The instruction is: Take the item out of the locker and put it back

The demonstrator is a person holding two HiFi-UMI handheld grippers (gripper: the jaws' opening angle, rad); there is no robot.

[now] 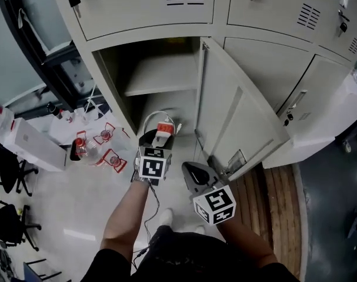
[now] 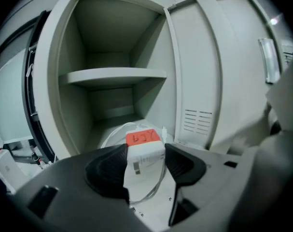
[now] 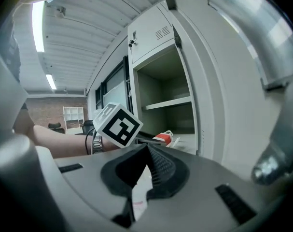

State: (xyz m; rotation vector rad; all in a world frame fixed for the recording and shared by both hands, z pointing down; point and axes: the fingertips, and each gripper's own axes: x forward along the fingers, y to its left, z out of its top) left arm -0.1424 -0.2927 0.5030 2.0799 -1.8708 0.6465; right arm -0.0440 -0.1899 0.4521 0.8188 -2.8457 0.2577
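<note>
Charger [image 2: 145, 151], white with an orange label [image 2: 143, 137] on its far end, sits clamped between the two pads of the left tool [image 2: 146, 154], which press on its flanks. It is held at the mouth of the locker's [image 2: 64, 105] lower compartment; whether it touches the compartment floor cannot be told. A white cable [image 2: 112, 132] loops from the charger toward 11 o'clock over that floor, and another strand hangs toward 6 o'clock between the pads. A shelf [image 2: 112, 74] crosses the locker at 12 o'clock from the charger.

In the head view the charger [image 1: 162, 133] lies just in front of the open compartment, with the cable [image 1: 154, 117] arching at 12 o'clock from it. The door [image 1: 237, 116] stands swung out at 3 o'clock.

The right tool [image 3: 147, 151] is clenched on nothing, its pads meeting at the tips. In the head view it [image 1: 189, 168] hangs at 4 o'clock from the left tool, just beside the door's lower edge. Its own view shows the charger [image 3: 164, 138] at 1 o'clock, past the left tool's marker cube [image 3: 116, 124].

On the floor, at 9 o'clock from the charger, stand clear bottles [image 1: 90, 148] with red parts, and farther out a white box [image 1: 31, 143].
</note>
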